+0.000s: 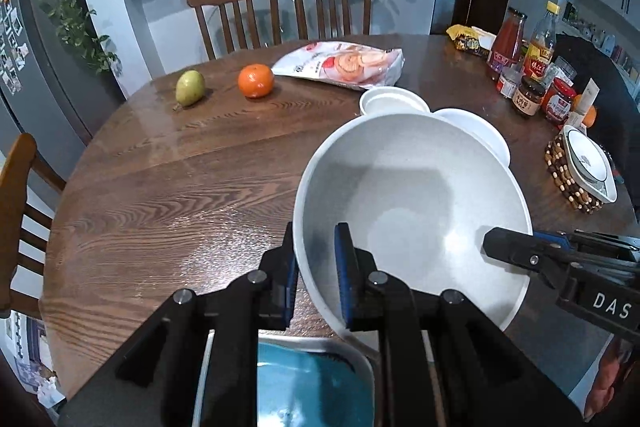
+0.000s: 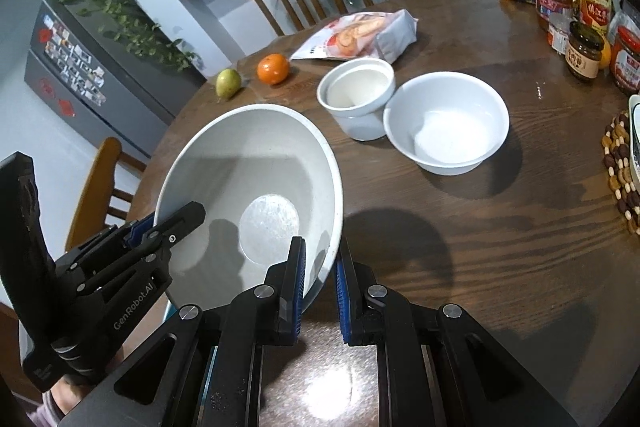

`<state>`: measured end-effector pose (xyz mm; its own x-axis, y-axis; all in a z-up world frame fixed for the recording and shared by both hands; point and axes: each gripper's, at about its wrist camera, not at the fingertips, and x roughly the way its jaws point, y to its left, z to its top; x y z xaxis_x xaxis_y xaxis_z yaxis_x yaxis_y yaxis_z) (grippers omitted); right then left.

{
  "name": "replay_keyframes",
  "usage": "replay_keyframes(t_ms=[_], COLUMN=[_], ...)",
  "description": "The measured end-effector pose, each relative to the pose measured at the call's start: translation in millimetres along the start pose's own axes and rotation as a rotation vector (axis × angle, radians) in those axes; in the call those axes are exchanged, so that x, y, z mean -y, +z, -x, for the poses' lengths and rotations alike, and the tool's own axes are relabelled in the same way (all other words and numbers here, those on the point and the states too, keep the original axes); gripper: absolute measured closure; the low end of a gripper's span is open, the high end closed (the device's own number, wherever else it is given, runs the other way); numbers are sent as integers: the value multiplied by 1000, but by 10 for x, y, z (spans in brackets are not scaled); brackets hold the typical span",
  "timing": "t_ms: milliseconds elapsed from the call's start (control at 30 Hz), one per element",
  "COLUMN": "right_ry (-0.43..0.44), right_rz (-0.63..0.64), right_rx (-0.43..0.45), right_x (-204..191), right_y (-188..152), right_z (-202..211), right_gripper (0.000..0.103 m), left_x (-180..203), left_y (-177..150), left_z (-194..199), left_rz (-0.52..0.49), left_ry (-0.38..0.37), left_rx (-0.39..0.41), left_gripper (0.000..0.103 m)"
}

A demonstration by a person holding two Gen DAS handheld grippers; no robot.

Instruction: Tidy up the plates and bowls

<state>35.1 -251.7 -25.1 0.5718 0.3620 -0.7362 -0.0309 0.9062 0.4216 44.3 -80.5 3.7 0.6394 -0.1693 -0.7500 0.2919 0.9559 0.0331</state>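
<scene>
glossy grained wood table; matt speckled grey bowl.

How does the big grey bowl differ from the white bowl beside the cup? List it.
The big grey bowl is speckled, wider, tilted and held by both grippers, left and right. The white bowl is glossy, smaller and sits level on the table. Both look empty.

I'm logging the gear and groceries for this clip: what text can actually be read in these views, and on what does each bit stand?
"DAS": white letters, cut off by the frame edge, on the black body of the right gripper.
"GenRobot.AI": on the black body of the left gripper.
Labels on the sauce bottles and jars, the yellow snack packet and the white food bag: too small or blurred to read.
</scene>
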Motion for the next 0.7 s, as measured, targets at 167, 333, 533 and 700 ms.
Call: replay_keyframes(t_ms=[167,333,533,700], right_ry=[6,12,14,20], right_rz=[11,25,41,52], right_rx=[5,2,-12,-39], right_x=[-101,-200,-345,-465], right_y=[-71,-155,-263,-375], right_z=[55,85,60,-4], right_gripper=[87,87,87,87], left_x=[-56,-129,-251,-360], left_y=[-86,-189,-324,-437], left_z=[110,195,256,306], left_rz=[-1,-3,8,13], left_ry=[13,26,38,48], left_rx=[14,18,6,-4], left_gripper=[88,88,88,88])
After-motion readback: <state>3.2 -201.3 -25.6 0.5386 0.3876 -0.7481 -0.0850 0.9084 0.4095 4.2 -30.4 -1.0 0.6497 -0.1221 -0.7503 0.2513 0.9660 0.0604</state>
